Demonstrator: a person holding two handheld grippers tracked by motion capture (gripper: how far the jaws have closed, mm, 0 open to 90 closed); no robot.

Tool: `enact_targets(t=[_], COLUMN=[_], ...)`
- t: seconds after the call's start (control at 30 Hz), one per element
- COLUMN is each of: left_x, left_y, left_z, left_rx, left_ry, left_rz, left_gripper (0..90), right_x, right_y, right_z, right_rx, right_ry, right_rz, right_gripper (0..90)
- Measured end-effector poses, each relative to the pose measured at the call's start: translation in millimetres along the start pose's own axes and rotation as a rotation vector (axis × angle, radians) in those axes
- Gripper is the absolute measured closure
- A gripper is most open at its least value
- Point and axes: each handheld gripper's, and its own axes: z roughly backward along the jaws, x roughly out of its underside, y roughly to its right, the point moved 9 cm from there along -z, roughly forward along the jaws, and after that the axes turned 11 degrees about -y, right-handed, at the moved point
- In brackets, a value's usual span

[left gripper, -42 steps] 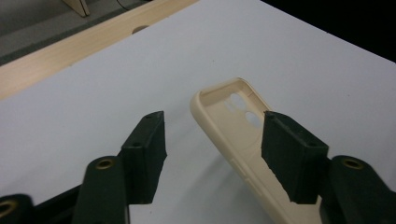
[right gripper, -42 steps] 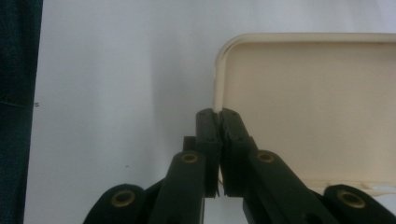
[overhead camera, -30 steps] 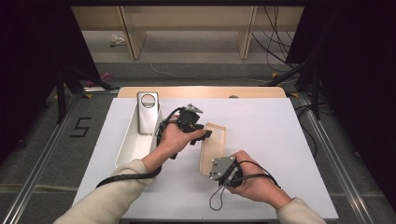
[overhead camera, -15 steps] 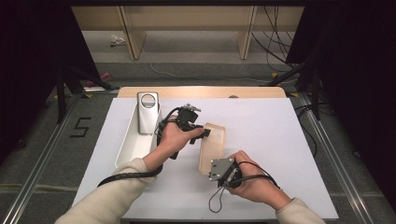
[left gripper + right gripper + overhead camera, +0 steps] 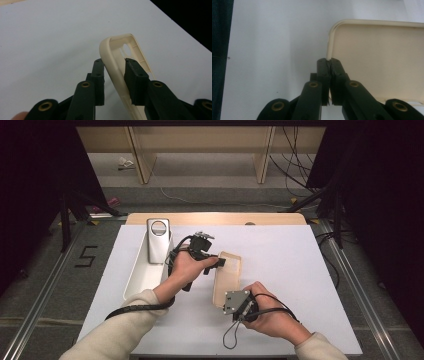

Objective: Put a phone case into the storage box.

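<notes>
High view: overhead, facing forward-down, far from cream phone case (image 5: 227, 279). Gripper views: close along jaws (all share the case).

A rectangular table (image 5: 300, 270) with a flat white top carries the things; a strip of pale wood (image 5: 270, 218) shows along its far edge. A long white plastic tray (image 5: 137, 282) lies directly on the top at the left, running from near to far. A silver phone with a round camera ring (image 5: 158, 240) sits in the tray's far end. A cream plastic phone case (image 5: 227, 277) is near the table's middle, just right of the tray.
</notes>
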Motion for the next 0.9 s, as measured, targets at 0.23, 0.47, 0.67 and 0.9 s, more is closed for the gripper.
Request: enact_targets(t=[0.23, 0.47, 0.67, 0.9], left_x=[-6.8, -11.3, -13.2, -13.0], left_y=[15.6, 33.7, 42.0, 33.5], left_z=[9.3, 18.9, 27.4, 39.5], left_rx=[0.060, 0.094, 0.101, 0.014], left_ry=[0.071, 0.116, 0.171, 0.266], left_rz=[0.021, -0.015, -0.067, -0.158], left_gripper=[77.4, 81.7, 82.5, 82.5], right_x=[3.6, 7.2, 8.8, 9.8], right_y=[1.7, 5.1, 10.0, 20.5], right_z=[-3.6, -6.7, -7.3, -3.1], right_rx=[0.014, 0.026, 0.040, 0.072], right_ry=[-0.027, -0.047, -0.032, 0.038], right_rz=[0.002, -0.005, -0.028, -0.141], right_gripper=[88.3, 88.1, 85.6, 60.9])
